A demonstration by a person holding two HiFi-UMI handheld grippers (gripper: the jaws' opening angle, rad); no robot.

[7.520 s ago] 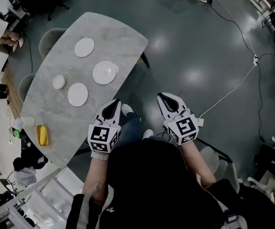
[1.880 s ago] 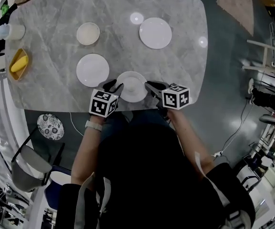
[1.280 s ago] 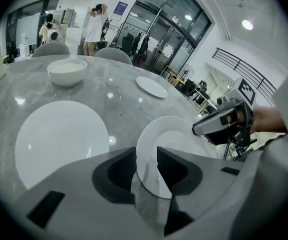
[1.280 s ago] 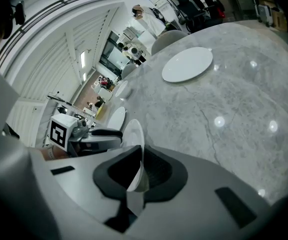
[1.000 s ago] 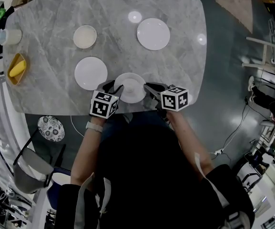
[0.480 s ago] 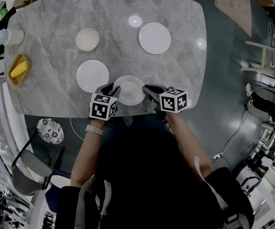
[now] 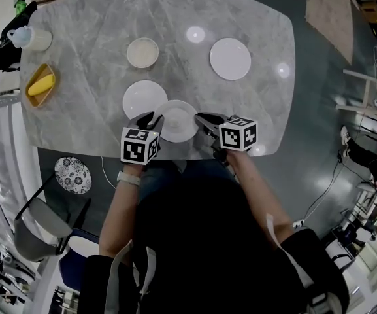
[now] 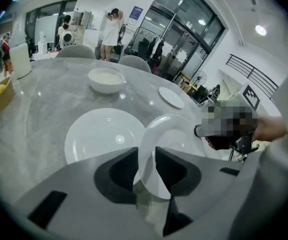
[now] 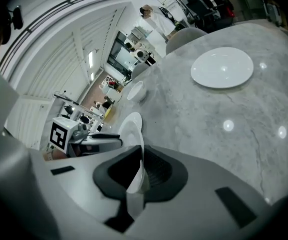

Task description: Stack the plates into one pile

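A small white plate (image 7: 178, 120) hangs just above the table's near edge, gripped on both sides. My left gripper (image 7: 151, 119) is shut on its left rim, which passes between the jaws (image 8: 146, 154). My right gripper (image 7: 204, 119) is shut on its right rim (image 9: 143, 156), where the plate (image 9: 131, 126) shows edge-on. The held plate (image 8: 176, 144) overlaps the right edge of a second white plate (image 7: 145, 99) (image 8: 104, 134) lying flat on the table. A third plate (image 7: 230, 59) (image 9: 222, 67) lies at the far right. A small cream dish (image 7: 142, 52) (image 8: 106, 79) sits farther back.
The grey marble table (image 7: 97, 31) carries a yellow tray (image 7: 41, 84) and a white cup (image 7: 36, 39) at its left end. Chairs stand along the far side (image 8: 76, 51). A patterned round stool (image 7: 72, 174) and a grey chair (image 7: 34, 231) stand on the floor at my left.
Both grippers have carried the plate leftward, slightly raised; a second ago a gap separated it from the neighbouring plate, now its rim overlaps that plate.
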